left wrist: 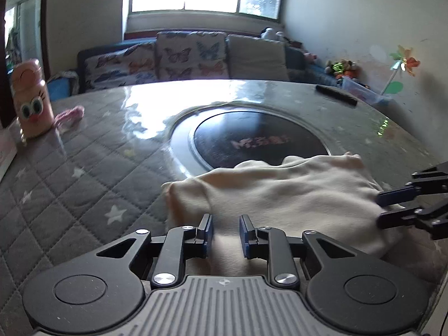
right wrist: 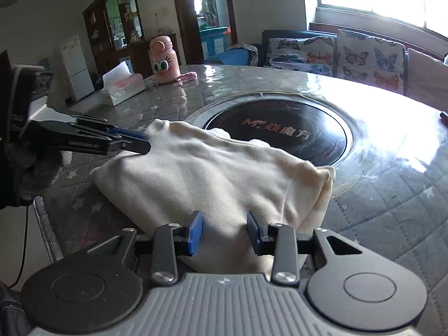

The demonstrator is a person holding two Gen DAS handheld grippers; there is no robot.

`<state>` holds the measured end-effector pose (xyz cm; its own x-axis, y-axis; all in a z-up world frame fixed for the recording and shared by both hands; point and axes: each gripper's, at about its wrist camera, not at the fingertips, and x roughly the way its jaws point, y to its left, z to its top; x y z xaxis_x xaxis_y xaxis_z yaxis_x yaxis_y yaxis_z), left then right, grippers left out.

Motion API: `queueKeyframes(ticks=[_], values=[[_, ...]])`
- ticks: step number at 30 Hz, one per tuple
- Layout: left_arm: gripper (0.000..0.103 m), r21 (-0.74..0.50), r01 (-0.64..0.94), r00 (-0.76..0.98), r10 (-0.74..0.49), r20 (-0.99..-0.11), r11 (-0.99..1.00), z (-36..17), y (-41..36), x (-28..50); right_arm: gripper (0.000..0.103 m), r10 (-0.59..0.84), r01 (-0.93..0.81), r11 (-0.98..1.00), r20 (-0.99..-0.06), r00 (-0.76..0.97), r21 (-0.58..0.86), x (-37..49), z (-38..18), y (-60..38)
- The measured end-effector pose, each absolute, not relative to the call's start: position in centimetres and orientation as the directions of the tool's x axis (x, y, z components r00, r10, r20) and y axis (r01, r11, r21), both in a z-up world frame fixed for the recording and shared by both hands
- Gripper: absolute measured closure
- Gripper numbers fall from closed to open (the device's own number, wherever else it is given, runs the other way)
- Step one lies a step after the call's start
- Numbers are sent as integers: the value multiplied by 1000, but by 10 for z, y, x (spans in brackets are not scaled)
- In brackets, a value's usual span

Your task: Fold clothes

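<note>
Both grippers bear on a cream garment (right wrist: 212,173) lying bunched on the near part of the worktop (left wrist: 84,168), its far edge over the dark round hob (right wrist: 280,131). Left gripper (left wrist: 226,233) has its jaws partly apart with cloth between them; whether the pads pinch it I cannot tell. Right gripper (right wrist: 225,231) stands likewise, slightly wider, over the garment's near right corner. Far left stand a pink bottle (right wrist: 163,60) and a tissue box (right wrist: 123,86)
</note>
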<state>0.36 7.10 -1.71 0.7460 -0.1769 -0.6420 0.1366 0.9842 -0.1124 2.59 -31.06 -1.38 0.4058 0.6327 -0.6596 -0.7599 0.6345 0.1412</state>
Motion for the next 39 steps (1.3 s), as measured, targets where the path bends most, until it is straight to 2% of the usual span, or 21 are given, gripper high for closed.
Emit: queueKeyframes(ticks=[6, 11, 15, 21, 24, 30, 35, 37, 39], values=[[81, -131, 145, 780, -195, -595, 981, -5, 74, 12, 68, 644, -745, 646, -643, 416, 165, 45, -3, -309], [81, -123, 121, 770, -171, -615, 985, -11, 76, 31, 68, 621, -701, 693, -634, 461, 170, 75, -5, -304], [81, -120, 92, 754, -148, -639, 989, -22, 83, 37, 68, 570, -649, 741, -671, 474, 172, 93, -20, -306], [81, -129, 88, 764, -150, -627, 988, -19, 85, 33, 69, 599, -625, 746, -641, 480, 228, 99, -18, -318], [81, -129, 73, 768, -138, -626, 989, -18, 85, 30, 69, 577, -614, 758, -665, 474, 220, 104, -27, -316], [80, -120, 33, 790, -99, -605, 992, -9, 90, 13, 68, 581, -608, 765, -633, 512, 211, 98, -19, -322], [70, -142, -20, 778, -74, -624, 990, -12, 95, 11, 67, 543, -549, 808, -629, 555, 213, 102, -19, -336], [60, -154, -30, 770, -76, -633, 988, -14, 96, 11, 67, 537, -521, 819, -638, 551, 239, 105, -23, -342], [60, -159, -34, 764, -77, -641, 987, -16, 95, 12, 67, 535, -504, 824, -646, 544, 258, 106, -27, -346]])
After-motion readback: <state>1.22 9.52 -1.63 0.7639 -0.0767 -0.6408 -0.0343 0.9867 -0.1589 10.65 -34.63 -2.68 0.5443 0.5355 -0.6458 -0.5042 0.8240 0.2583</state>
